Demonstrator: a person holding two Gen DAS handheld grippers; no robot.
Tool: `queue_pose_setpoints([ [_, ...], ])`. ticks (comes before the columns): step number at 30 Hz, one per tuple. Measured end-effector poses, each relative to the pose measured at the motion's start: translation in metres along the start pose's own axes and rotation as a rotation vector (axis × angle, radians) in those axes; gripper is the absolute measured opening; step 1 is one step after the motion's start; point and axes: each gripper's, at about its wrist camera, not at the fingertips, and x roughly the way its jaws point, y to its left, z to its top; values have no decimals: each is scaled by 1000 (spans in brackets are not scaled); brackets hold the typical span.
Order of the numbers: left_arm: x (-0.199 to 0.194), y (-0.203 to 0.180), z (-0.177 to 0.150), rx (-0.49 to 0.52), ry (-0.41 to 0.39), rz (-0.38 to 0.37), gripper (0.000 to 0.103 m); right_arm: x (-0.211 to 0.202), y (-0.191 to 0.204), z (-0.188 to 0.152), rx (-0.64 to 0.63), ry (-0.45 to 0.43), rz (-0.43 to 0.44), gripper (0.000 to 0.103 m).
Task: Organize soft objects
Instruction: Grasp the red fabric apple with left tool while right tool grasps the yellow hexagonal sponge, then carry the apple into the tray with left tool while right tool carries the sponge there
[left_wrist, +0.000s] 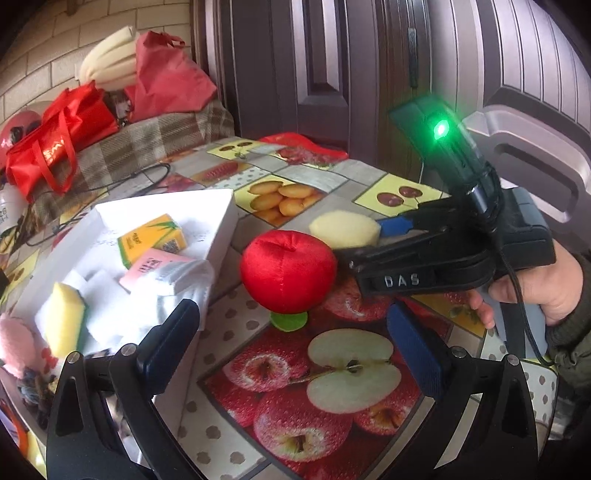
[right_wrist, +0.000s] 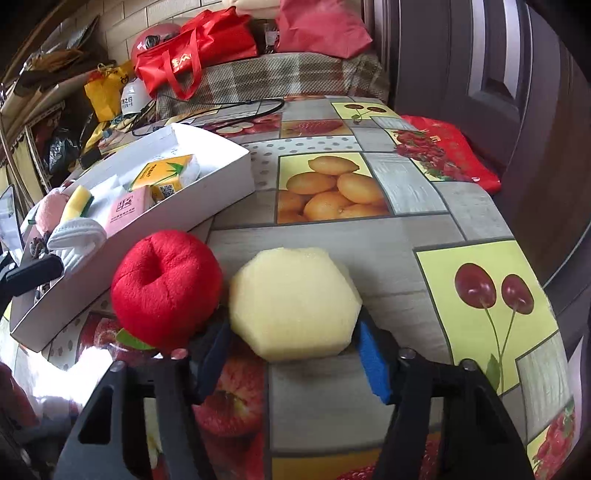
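Right gripper (right_wrist: 293, 352): jaws set either side of the yellow foam hexagon (right_wrist: 295, 302), pads touching its edges, apparently pinching it.
Left gripper (left_wrist: 291, 332): spread wide, holding nothing, aimed at the red plush apple (left_wrist: 288, 271).
Risk: the foam may squash or slip out; the apple, touching the foam, could be nudged and roll.
Foam: pale, porous, flat on the fruit-print tablecloth (right_wrist: 424, 206).
White box (right_wrist: 207, 192): beyond, already holding sponges and packets.

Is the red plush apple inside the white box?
No, the red plush apple sits on the tablecloth just outside the white box, next to the yellow sponge.
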Motion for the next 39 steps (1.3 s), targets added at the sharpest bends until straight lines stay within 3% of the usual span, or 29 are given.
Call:
queue_pose_setpoints([
  [7,31,-7,9,-10,100,23,102,-16,-49,-9,256,-70,47,58],
  [11,47,1,16,-81,131,66,102,-21,-57,-10,300,-89,72,58],
  [16,65,-2,28,-89,144,85,102,-20,-61,-9,325,-100,99,58],
  [18,70,-6,33,-77,141,97,93,-21,-62,-10,336,-105,104,58],
  [19,73,-7,35,-69,145,104,65,-21,-63,-10,338,-106,105,58],
  [21,74,-8,35,-63,150,94,63,-21,-65,-10,345,-110,107,58],
  [26,57,-9,36,-58,62,78,62,-25,-67,-11,356,-138,112,58],
  [32,12,-22,28,2,-140,143,62,-48,-57,-14,318,-256,57,58],
  [36,-19,-18,14,1,-216,141,63,-64,-41,-15,248,-342,10,58],
  [39,-41,-5,0,-30,-255,140,63,-64,-33,-14,229,-352,15,58],
])
